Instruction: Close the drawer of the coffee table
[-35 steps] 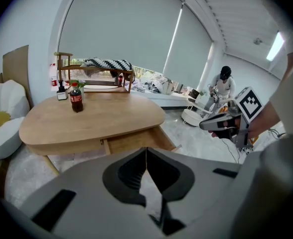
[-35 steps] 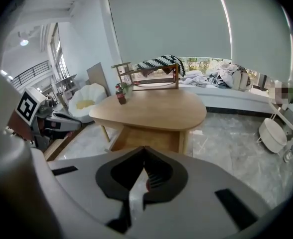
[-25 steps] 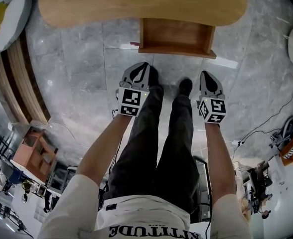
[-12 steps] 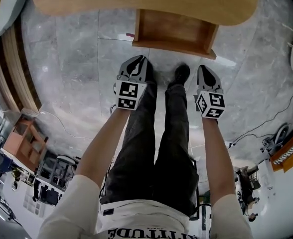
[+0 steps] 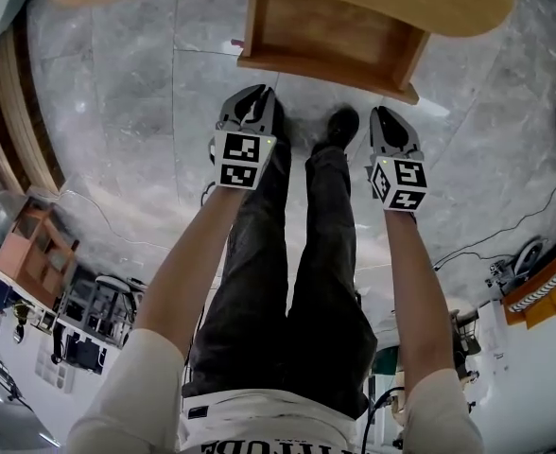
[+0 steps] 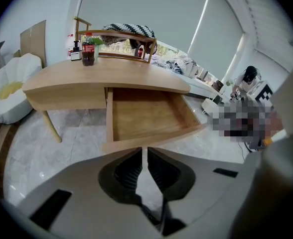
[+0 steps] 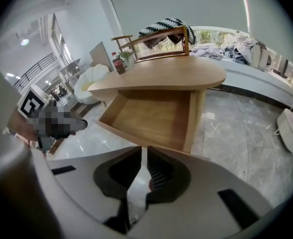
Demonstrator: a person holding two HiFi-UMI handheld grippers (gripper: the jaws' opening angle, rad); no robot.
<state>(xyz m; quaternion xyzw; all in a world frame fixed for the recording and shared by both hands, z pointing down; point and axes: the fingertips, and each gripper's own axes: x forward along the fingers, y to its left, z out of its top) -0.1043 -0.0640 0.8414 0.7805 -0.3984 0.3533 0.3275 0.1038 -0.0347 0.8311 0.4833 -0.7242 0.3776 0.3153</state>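
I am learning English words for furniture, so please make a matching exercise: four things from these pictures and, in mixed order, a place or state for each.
1 drawer
2 bottle
3 left gripper
4 white cushion

A standing on the tabletop
B jaws together, holding nothing
C pulled out, empty
D on the floor

Pairs: 1-C, 2-A, 3-B, 4-D

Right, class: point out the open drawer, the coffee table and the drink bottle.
drawer (image 6: 146, 114): left gripper view, its bare inner floor.
coffee table (image 6: 111, 76): left gripper view, its wooden top.
drink bottle (image 6: 88, 54): left gripper view, its dark body.
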